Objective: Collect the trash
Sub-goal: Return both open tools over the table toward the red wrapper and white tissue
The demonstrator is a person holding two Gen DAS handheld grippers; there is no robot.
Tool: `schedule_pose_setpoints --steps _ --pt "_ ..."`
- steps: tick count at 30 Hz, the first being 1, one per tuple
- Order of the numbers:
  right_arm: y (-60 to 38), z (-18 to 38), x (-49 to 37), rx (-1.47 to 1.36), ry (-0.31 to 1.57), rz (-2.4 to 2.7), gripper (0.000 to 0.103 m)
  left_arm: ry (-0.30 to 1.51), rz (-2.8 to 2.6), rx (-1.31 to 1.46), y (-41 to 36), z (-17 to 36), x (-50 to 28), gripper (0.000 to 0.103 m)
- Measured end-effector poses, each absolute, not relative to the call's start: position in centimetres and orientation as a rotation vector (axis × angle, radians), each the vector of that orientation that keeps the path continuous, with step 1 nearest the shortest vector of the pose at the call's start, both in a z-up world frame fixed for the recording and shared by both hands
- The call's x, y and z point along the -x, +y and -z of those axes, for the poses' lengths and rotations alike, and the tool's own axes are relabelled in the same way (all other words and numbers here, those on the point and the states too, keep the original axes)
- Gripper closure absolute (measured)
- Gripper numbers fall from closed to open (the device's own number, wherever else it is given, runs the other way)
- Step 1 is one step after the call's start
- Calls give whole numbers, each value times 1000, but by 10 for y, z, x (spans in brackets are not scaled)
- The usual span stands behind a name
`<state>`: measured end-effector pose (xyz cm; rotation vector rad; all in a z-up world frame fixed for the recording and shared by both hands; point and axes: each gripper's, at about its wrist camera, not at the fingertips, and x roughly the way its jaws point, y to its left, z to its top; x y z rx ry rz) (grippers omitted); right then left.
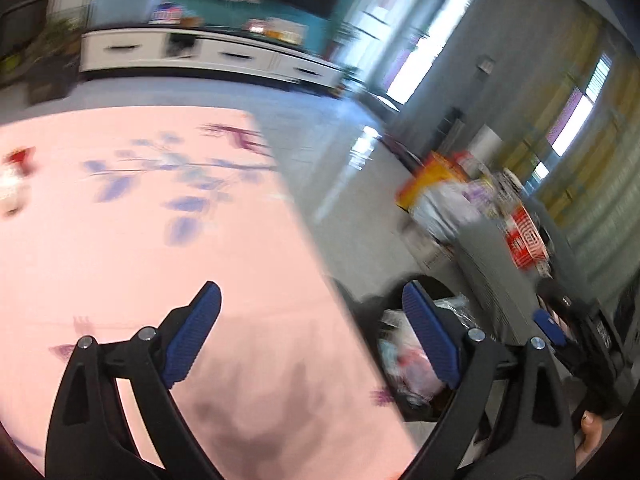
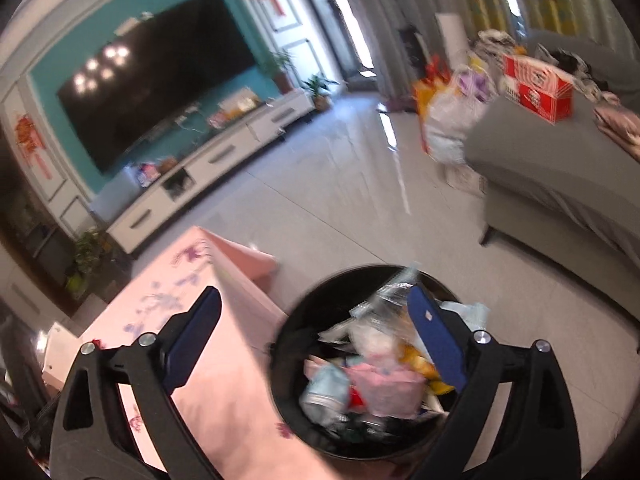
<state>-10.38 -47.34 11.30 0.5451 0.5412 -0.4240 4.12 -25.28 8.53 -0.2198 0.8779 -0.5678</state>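
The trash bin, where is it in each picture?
Left wrist view: the black trash bin sits low and right of middle, partly hidden behind the right finger of the left tongs.
Right wrist view: it sits bottom centre, full of wrappers, between the open fingers of the right tongs.
Shared landmark: the pink floral tablecloth, left of the bin in both.

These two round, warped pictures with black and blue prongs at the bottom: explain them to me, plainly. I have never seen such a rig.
No robot here: a person holds a two-finger gripper in each hand, with a wide-angle camera on each looking along its fingers. One view is from the left gripper, over a table under a pink cloth. The other is from the right gripper, above a black bin beside the table, full of wrappers. Both grippers are open and hold nothing. A red and white item, blurred, lies on the cloth.
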Motion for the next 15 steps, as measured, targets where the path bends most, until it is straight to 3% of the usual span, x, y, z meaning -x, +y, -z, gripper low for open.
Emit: schedule_pose_setpoints --steps 9,15 --pt "-344 -131 -19 -331 677 132 10 801 158 349 -42 -101 -96 10" --pt "-239 -118 -118 -314 770 -137 10 828 40 466 45 -93 -136 10"
